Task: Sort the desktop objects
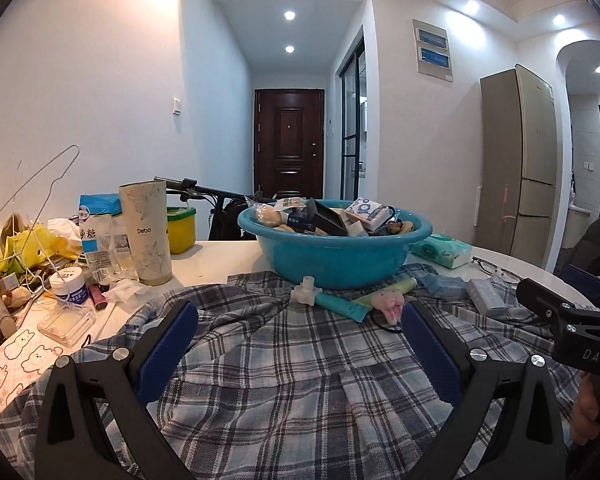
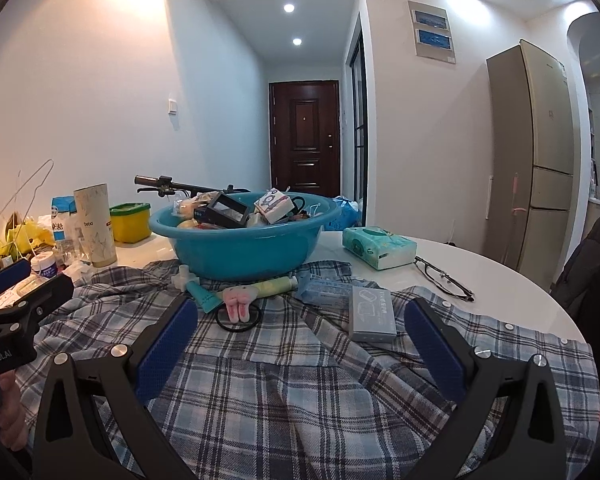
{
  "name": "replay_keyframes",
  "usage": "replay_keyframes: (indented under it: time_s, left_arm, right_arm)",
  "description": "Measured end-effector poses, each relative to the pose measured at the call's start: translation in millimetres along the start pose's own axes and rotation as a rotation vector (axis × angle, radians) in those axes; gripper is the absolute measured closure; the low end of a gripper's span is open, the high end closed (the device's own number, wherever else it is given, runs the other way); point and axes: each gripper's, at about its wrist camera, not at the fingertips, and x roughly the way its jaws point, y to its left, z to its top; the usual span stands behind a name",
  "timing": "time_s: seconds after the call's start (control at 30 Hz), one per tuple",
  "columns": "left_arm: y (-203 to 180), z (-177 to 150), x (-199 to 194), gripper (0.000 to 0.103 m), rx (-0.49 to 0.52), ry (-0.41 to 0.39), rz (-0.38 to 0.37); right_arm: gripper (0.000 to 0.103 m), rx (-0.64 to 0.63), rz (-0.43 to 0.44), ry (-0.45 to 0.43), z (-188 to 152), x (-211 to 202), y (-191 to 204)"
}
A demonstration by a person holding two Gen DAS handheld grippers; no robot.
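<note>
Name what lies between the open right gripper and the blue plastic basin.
In the right wrist view, plaid shirt cloth stretches from the right gripper to the blue plastic basin, carrying a black hair tie with pink bunny charm and a teal tube.

The left gripper (image 1: 300, 320) fills the lower part of its own view, its blue-padded jaws spread wide with nothing between them. The right gripper (image 2: 302, 320) sits the same way, jaws wide apart and empty. Both are level, side by side.
</note>
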Motion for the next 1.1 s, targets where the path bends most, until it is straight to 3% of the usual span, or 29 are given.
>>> replay_keyframes:
  time_s: [1.1]
  left_arm:
    - [-0.8, 1.4, -2.7, 0.0, -0.009, 0.003, 0.032]
  right_arm:
    - [0.0, 0.006, -0.016, 0.0, 0.1, -3.6, -2.7]
